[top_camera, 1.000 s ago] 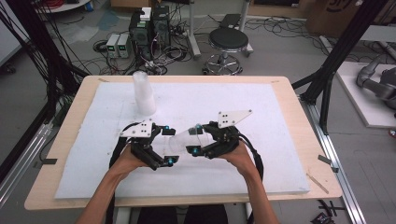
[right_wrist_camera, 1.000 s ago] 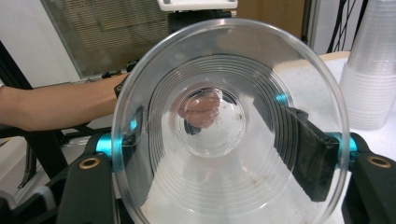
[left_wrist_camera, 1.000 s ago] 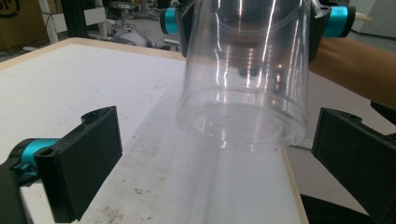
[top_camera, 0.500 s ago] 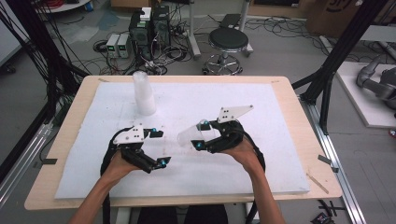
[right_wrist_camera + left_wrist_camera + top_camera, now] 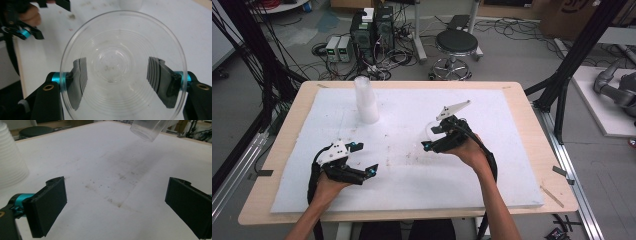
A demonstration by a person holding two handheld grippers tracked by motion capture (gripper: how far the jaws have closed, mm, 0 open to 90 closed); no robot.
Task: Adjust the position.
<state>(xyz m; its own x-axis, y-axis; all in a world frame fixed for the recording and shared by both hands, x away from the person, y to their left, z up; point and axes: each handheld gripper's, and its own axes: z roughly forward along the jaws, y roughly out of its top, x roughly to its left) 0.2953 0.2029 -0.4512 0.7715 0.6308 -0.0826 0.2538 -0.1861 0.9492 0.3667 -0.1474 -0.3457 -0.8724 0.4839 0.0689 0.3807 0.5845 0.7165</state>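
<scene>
Looking down in the high view, the right gripper (image 5: 428,144) holds a clear cup (image 5: 430,131) off the pad (image 5: 512,150); the left gripper (image 5: 368,159) sits apart, empty. In the left gripper view, its 2 jaws gape wide, the cup (image 5: 147,130) far beyond them, a cup stack (image 5: 11,162) left. In the right gripper view, both jaws clamp the cup (image 5: 122,67), mouth toward the camera.

Grey concrete floor (image 5: 522,55) strewn with cables. Black round stool (image 5: 456,42) behind the wooden surface (image 5: 522,100). Computer towers (image 5: 372,30) at rear. Black frame struts (image 5: 577,55) on both sides.
</scene>
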